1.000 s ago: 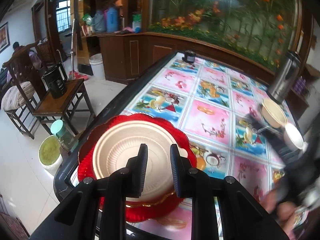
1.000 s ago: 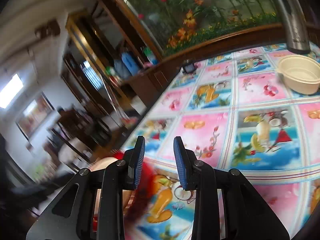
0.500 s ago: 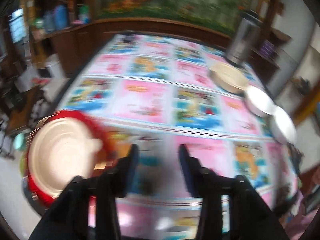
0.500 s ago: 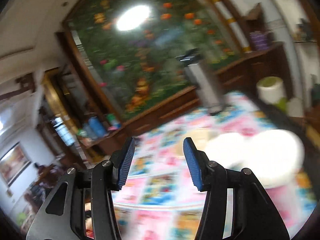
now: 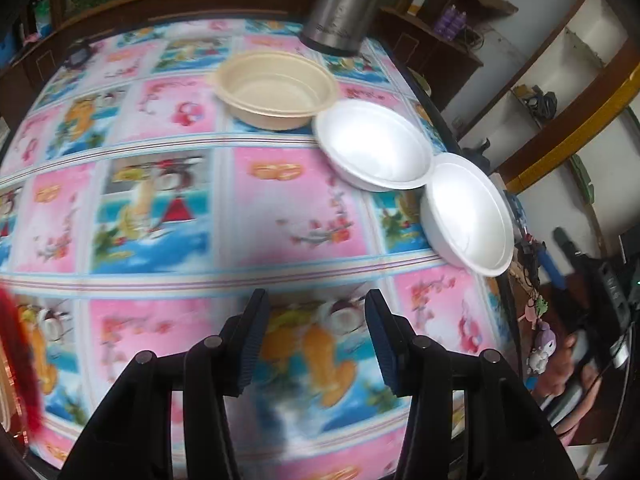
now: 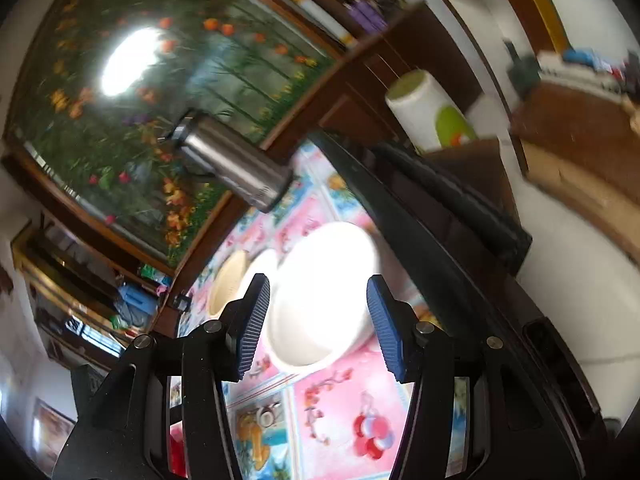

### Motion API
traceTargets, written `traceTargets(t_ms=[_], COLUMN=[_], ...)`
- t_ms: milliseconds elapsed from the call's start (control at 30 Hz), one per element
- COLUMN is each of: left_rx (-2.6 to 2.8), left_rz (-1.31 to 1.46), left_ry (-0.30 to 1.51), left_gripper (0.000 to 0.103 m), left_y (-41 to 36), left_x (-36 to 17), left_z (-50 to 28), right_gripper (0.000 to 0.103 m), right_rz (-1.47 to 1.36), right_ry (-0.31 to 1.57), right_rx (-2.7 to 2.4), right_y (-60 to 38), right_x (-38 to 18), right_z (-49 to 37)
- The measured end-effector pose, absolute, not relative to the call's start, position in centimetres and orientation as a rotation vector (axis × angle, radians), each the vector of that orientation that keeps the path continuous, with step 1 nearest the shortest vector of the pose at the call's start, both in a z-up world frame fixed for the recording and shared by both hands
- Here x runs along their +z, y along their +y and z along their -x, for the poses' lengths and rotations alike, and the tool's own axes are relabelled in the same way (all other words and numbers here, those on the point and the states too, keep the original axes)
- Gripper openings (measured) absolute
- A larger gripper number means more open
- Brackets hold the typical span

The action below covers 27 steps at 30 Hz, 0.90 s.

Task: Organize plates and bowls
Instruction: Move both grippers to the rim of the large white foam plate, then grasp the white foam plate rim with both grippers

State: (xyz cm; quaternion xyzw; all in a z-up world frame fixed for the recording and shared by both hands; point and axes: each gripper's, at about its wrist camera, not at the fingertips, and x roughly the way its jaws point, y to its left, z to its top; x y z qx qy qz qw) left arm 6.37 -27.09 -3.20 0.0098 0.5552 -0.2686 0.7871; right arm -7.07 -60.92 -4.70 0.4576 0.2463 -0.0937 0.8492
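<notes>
In the left wrist view a beige bowl (image 5: 276, 88) and two white foam bowls (image 5: 374, 144) (image 5: 468, 212) stand in a row along the table's far right side. My left gripper (image 5: 318, 340) hovers open over the patterned tablecloth, well short of them, holding nothing. A red plate's rim (image 5: 20, 352) shows at the left edge. In the tilted right wrist view my right gripper (image 6: 316, 324) is open, and the nearest white bowl (image 6: 320, 292) shows in the gap just beyond its fingertips, untouched. Behind it sit the second white bowl (image 6: 262, 268) and the beige bowl (image 6: 228, 284).
A tall steel flask (image 5: 340, 4) (image 6: 232, 164) stands at the far corner behind the bowls. The table's dark edge (image 6: 400, 220) runs close to the white bowls. A white and green container (image 6: 428, 112) and wooden shelves lie beyond the table.
Both grippers swung right, away from the red plate with the beige plate on it, toward the row of bowls. Both jaws widened. The right view rolled and now faces the nearest white bowl.
</notes>
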Motion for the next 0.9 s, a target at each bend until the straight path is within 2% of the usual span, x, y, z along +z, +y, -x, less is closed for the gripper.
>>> traceTargets(t_ms=[333,533,900], left_rx=[-0.551,-0.554,-0.576], left_rz=[0.014,0.007,0.031], left_ry=[1.243,1.204,1.137], left_gripper=[0.05,0.05,0.05], left_y=[-31.9,-34.7,-38.2], left_x=[-5.0,-5.0,-5.5], left_z=[-8.1,-8.6,-9.2], right_gripper=[0.051,0.051,0.051], right_rz=[-1.068,-1.069,-1.006], right_ry=[0.523,0.453,0.526], right_rx=[-0.214,-0.213,-0.188], right_y=[-63.2,-63.5,-62.6], right_x=[-9.0,-9.4,-9.7], right_z=[4.4,4.3,2.4])
